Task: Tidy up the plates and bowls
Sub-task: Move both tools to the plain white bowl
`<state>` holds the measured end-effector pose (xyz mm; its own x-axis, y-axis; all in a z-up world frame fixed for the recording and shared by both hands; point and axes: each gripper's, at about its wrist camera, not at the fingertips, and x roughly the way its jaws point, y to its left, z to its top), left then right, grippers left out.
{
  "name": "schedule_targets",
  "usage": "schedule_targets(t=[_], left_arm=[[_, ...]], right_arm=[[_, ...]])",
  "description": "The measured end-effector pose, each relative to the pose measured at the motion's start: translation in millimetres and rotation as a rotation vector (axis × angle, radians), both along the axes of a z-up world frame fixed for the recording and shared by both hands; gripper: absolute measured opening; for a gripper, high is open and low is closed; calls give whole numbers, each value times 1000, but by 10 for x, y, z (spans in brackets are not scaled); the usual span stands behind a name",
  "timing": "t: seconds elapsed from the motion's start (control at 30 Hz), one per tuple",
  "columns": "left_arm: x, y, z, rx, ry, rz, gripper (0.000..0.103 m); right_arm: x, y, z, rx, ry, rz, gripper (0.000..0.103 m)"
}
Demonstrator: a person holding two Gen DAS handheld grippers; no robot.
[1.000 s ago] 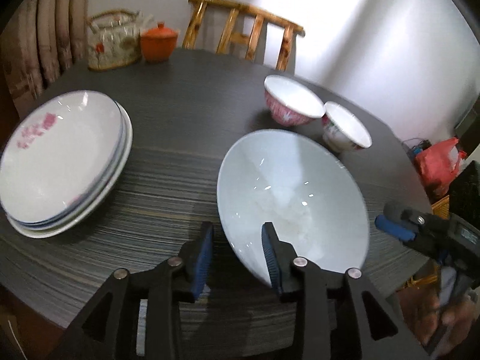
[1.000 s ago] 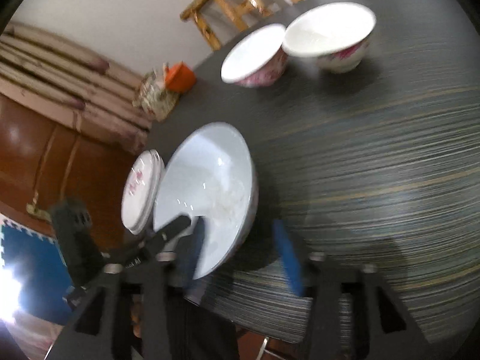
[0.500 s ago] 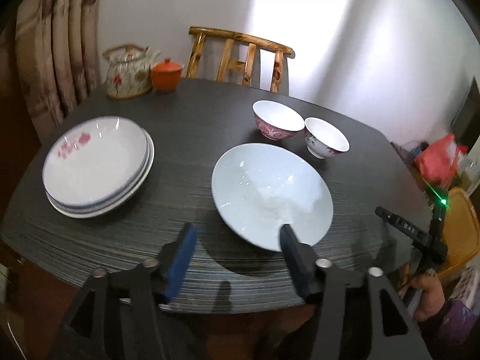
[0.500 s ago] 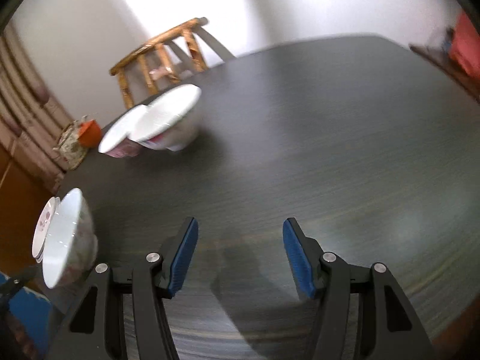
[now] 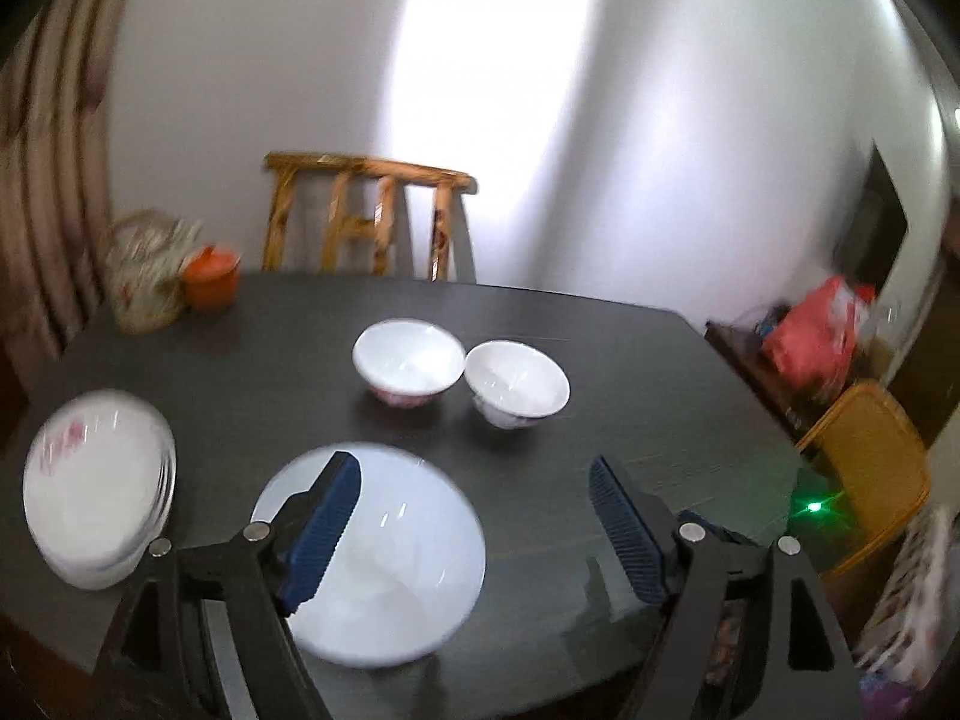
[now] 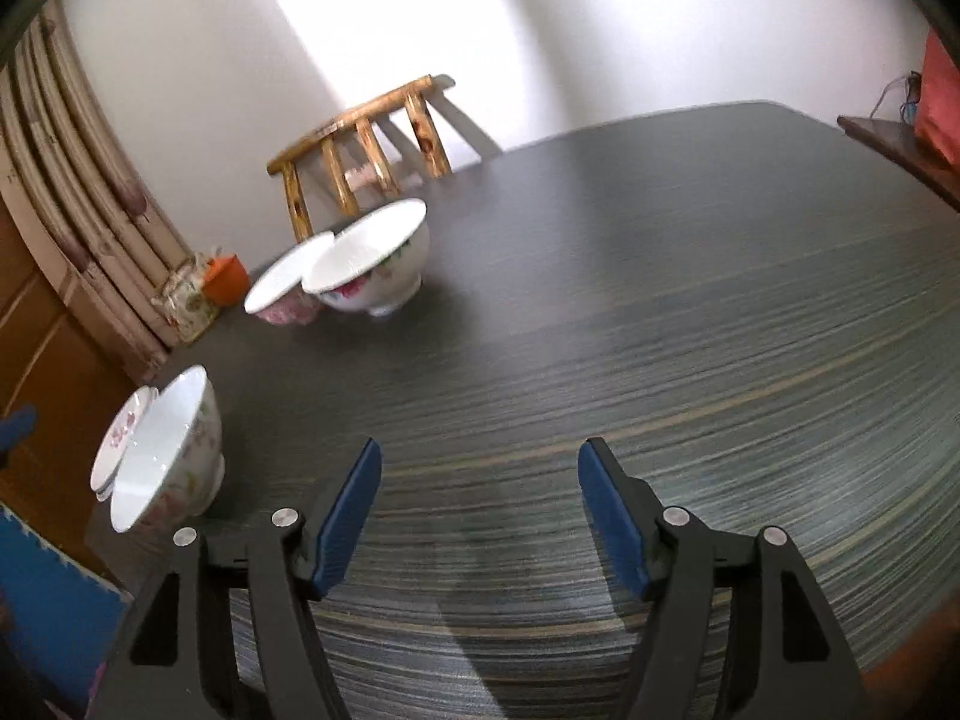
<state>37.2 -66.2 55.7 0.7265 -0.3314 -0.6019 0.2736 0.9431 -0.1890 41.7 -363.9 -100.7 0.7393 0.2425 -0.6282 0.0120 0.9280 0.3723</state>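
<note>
A large white bowl (image 5: 396, 552) (image 6: 165, 450) rests near the front edge of the dark table (image 5: 630, 396). My left gripper (image 5: 474, 516) hovers above and behind it, jaws opening wide, nothing between them. A stack of white plates with pink flowers (image 5: 96, 480) (image 6: 117, 438) lies at the left. Two small bowls stand mid-table: a pink-patterned bowl (image 5: 408, 360) (image 6: 285, 291) and a white floral bowl (image 5: 516, 384) (image 6: 375, 267). My right gripper (image 6: 480, 498) hangs over bare table (image 6: 690, 330), jaws opening, empty.
A wooden chair (image 5: 366, 216) (image 6: 360, 144) stands behind the table. A floral teapot (image 5: 147, 276) and an orange lidded pot (image 5: 210, 276) occupy the far left corner. A red bag (image 5: 816, 330) and a wicker seat (image 5: 870, 468) are off to the right.
My left gripper let go of the large bowl's rim, opened wide and rose back from the table. My right gripper swung away from the large bowl toward the table's right side and widened.
</note>
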Motion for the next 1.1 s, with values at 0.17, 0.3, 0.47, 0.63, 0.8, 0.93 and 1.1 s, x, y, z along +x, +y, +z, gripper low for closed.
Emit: schedule_targets(t=[0.17, 0.3, 0.47, 0.63, 0.8, 0.93, 1.1], left_arm=[[491, -413, -92, -33, 109, -101, 81], [974, -562, -256, -132, 226, -88, 81], [1449, -620, -492, -192, 359, -39, 81], [1753, -642, -760, -241, 461, 23, 81], [1951, -641, -1011, -317, 560, 69, 81], [2030, -601, -1104, -352, 581, 106, 81], [2116, -537, -1203, -395, 598, 162, 80]], right_arm=[[36, -74, -4, 36, 21, -12, 67], [226, -92, 81, 67, 54, 58, 67], [601, -287, 201, 196, 99, 88, 68], [1003, -372, 295, 230, 116, 133, 68], [1360, -349, 359, 236, 132, 157, 67], [1641, -260, 351, 220, 165, 183, 60], [1890, -133, 361, 178, 192, 218, 56]])
